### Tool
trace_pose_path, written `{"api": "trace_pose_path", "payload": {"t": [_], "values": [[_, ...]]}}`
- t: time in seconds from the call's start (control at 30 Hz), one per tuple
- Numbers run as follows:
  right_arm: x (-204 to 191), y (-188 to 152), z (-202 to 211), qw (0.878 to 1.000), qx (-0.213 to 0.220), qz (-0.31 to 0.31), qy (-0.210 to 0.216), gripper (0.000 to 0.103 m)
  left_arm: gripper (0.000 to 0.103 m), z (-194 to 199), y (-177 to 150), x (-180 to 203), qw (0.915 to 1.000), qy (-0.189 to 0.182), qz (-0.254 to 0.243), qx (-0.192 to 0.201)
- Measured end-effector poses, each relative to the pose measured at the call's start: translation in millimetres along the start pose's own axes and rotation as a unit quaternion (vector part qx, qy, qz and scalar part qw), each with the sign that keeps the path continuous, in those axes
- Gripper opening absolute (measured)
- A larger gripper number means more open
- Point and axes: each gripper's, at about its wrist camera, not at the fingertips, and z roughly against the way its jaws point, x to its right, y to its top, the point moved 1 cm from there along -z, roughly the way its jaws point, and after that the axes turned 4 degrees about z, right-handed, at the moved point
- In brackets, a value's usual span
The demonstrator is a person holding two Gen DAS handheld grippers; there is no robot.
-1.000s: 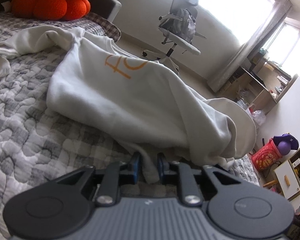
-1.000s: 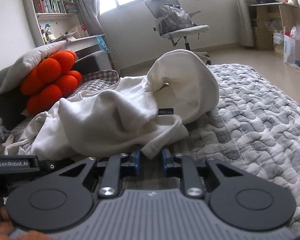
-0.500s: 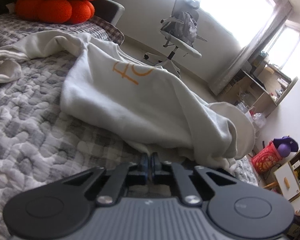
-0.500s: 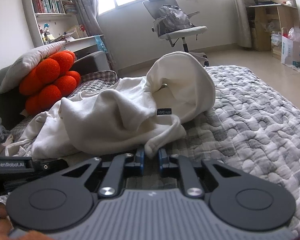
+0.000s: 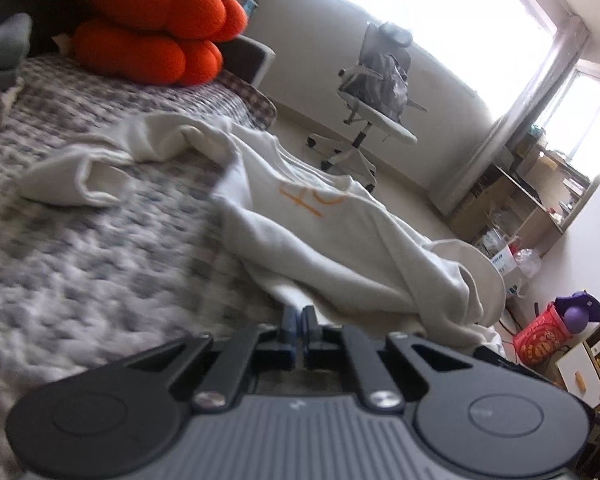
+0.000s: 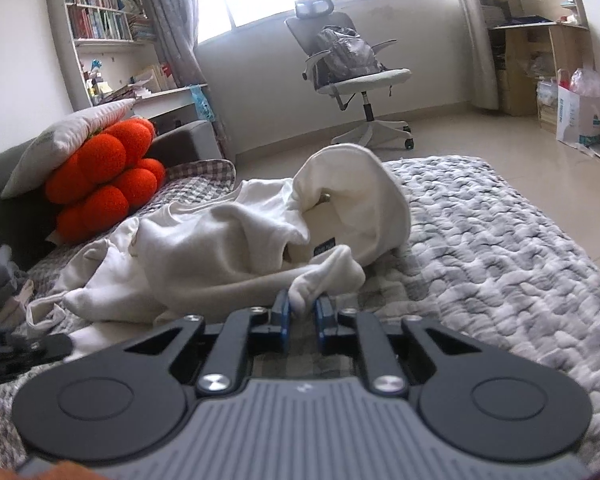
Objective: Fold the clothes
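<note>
Quilted bed: hoodie stretches away lengthwise, both claws pinching its hem.

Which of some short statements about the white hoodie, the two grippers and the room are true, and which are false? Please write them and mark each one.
1. The left gripper is shut on the hem of the white hoodie. True.
2. The hoodie lies neatly folded. False: it is crumpled and spread over the grey quilt.
3. The hoodie's print is blue. False: it is orange.
4. The right gripper has a bunched cuff between its fingers. True.
5. The office chair is empty. False: a grey backpack sits on it.
6. An orange cushion lies under a white pillow. True.
</note>
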Motion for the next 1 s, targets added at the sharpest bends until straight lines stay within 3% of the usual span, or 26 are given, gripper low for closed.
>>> {"api": "trace_pose_path", "payload": {"t": [0.6,1.0], "values": [[-2,0,34,1.0,-0.019,0.019,0.001,0.013,0.002,64,-6,-29,0.9996,0.012,-0.02,0.015],[19,-12,45,0.998,-0.062,-0.009,0.014,0.011,0.002,62,-30,-57,0.9985,0.03,-0.032,-0.033]]}}
